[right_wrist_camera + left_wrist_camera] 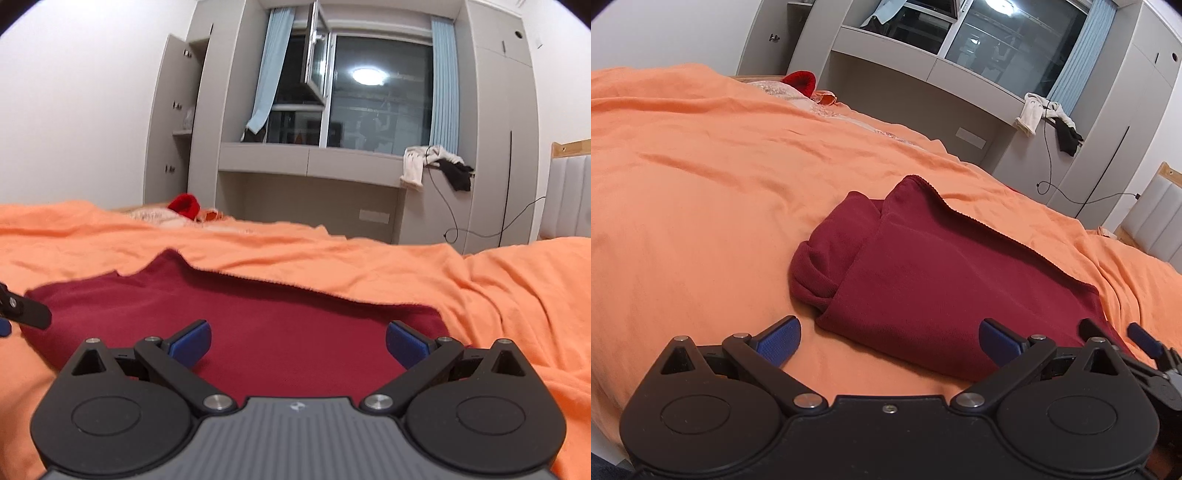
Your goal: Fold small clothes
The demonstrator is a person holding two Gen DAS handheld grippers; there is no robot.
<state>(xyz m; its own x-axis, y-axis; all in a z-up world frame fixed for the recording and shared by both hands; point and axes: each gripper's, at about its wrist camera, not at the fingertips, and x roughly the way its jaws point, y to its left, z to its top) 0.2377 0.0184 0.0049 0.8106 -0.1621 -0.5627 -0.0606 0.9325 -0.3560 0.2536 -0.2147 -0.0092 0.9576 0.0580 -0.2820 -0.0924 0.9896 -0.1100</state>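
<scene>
A dark red garment point(934, 280) lies folded into a thick block on the orange bedspread point(701, 192), with a rolled sleeve bulging at its left side. My left gripper point(890, 341) is open just in front of its near edge, with nothing between the blue pads. In the right wrist view the same garment point(258, 325) spreads flat under my right gripper point(298, 343), which is open low over the cloth. The right gripper's fingers point(1141, 338) show at the left view's far right edge. Part of the left gripper point(22, 312) pokes in at the right view's left edge.
A bright red item point(184, 205) and pale patterned cloth point(155, 214) lie at the bed's far end. Grey wardrobes and a window shelf point(310, 162) stand beyond, with clothes point(436, 166) draped on the shelf and a cable point(454, 229) hanging. A padded headboard point(569, 195) is at right.
</scene>
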